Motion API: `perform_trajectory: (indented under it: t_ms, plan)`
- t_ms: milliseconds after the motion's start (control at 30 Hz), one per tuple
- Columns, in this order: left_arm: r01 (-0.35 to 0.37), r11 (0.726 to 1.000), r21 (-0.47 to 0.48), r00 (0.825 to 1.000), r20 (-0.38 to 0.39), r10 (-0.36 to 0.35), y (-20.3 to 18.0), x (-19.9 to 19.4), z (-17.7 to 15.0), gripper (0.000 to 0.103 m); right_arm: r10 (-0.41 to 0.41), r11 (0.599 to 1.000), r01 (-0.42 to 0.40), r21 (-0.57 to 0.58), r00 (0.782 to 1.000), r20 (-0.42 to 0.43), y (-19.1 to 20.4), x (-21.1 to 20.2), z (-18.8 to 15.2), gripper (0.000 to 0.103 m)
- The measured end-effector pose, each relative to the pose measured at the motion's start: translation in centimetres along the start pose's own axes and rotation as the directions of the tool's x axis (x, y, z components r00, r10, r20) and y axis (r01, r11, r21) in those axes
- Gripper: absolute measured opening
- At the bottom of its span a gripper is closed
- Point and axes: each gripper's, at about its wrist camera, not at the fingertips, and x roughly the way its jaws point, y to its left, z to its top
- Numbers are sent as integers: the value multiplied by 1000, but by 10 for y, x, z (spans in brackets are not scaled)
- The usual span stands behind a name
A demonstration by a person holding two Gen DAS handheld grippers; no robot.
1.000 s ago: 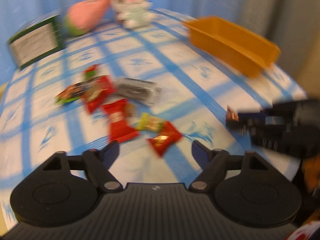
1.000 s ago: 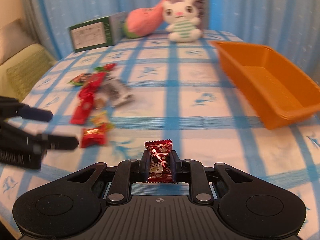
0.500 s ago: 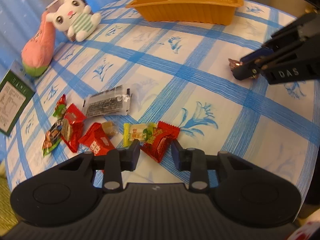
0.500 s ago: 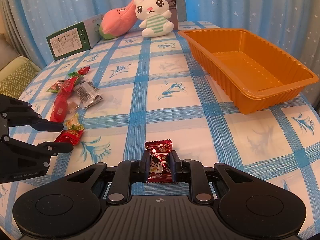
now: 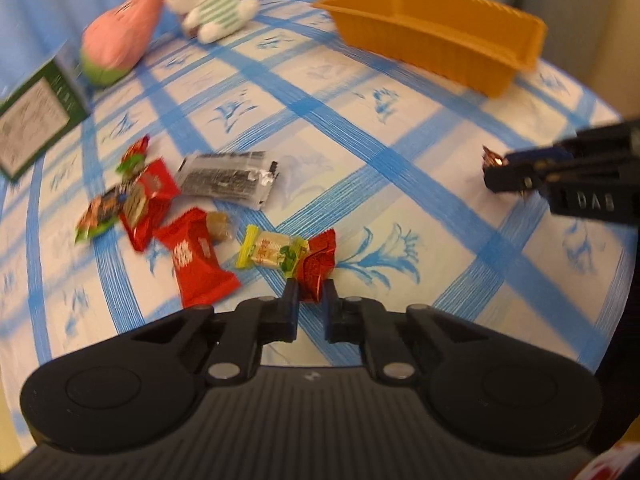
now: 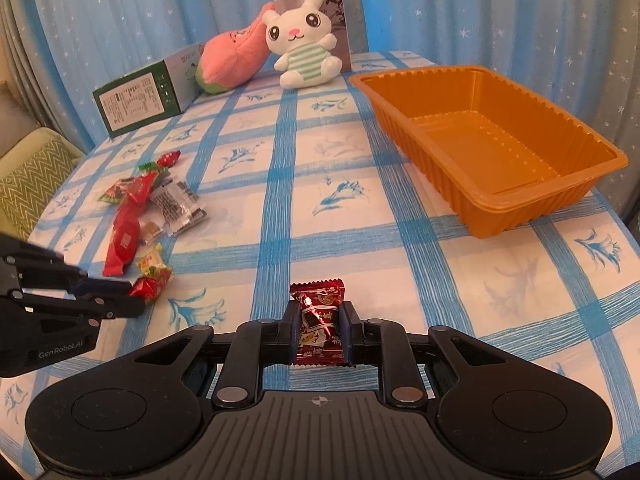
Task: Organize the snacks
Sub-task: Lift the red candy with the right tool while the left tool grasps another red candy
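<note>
My left gripper (image 5: 310, 292) is shut on a small red foil candy (image 5: 318, 262) at the near edge of a snack pile; it also shows in the right wrist view (image 6: 134, 300). Beside the candy lie a yellow-green candy (image 5: 272, 254), a red wrapper (image 5: 196, 262) and a silver-black packet (image 5: 228, 180). My right gripper (image 6: 320, 330) is shut on a dark red candy (image 6: 318, 320) and holds it above the tablecloth. The orange tray (image 6: 560, 196) stands empty to the right; it also shows in the left wrist view (image 5: 496, 80).
A white plush rabbit (image 6: 304, 48), a pink plush (image 6: 232, 60) and a green box (image 6: 140, 100) stand at the table's back. A green cushion (image 6: 28, 184) lies off the left edge. The blue-checked tablecloth (image 6: 328, 200) covers a round table.
My left gripper has come down onto the pile and closed its open jaws on the red foil candy. My right gripper has risen a little with its candy still held.
</note>
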Motion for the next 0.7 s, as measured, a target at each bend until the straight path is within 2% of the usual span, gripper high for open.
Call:
perform_trajectory:
  t_ms: [200, 367, 467, 533, 600, 700]
  plan:
    - [6, 989, -146, 999, 32, -1, -5, -12, 4, 7, 3, 1000, -3, 3, 1000, 24, -1, -11, 5, 20]
    - [-3, 990, -144, 999, 33, 8, -15, -11, 6, 8, -2, 1000, 2, 5, 1000, 29, -5, -17, 5, 20]
    - [-10, 994, -109, 999, 33, 13, -22, -8, 4, 20, -5, 1000, 5, 13, 1000, 24, -8, -18, 3, 20]
    - [-16, 995, -95, 999, 34, 19, -23, -5, 3, 40, -7, 1000, 7, 19, 1000, 20, -10, -17, 2, 20]
    - [-13, 995, -104, 999, 39, 17, -21, -3, 3, 44, -9, 1000, 8, 23, 1000, 18, -11, -15, 2, 21]
    - [8, 991, -130, 999, 45, -3, -18, 4, 5, 44, -11, 1000, 10, 25, 1000, 16, -12, -13, 2, 20]
